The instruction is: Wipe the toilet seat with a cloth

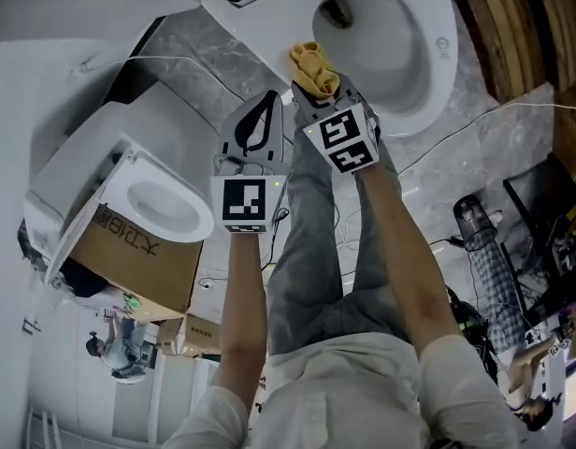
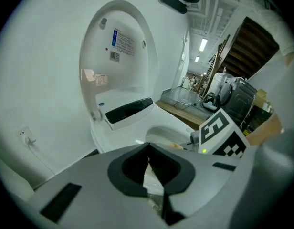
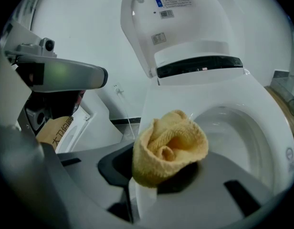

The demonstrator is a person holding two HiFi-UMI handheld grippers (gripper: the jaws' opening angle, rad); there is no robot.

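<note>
- A second toilet [image 1: 162, 199] sits on a cardboard box [image 1: 138, 251] at the far left, well apart from both tools.
- The left hand-held gripper [image 1: 269, 101] is held just beside the right one. Its jaws are pressed together at the tips with nothing between them.
- The right hand-held gripper [image 1: 321, 92] has its jaws clamped on a bunched yellow cloth [image 3: 170, 144], which bulges out past the jaw tips.
- The cloth is at the near edge of the toilet seat [image 3: 261, 104], on the side towards the left hand-held gripper. Whether it touches the seat cannot be told.
- The lid [image 3: 185, 18] stands raised behind the open bowl [image 1: 381, 36].
</note>
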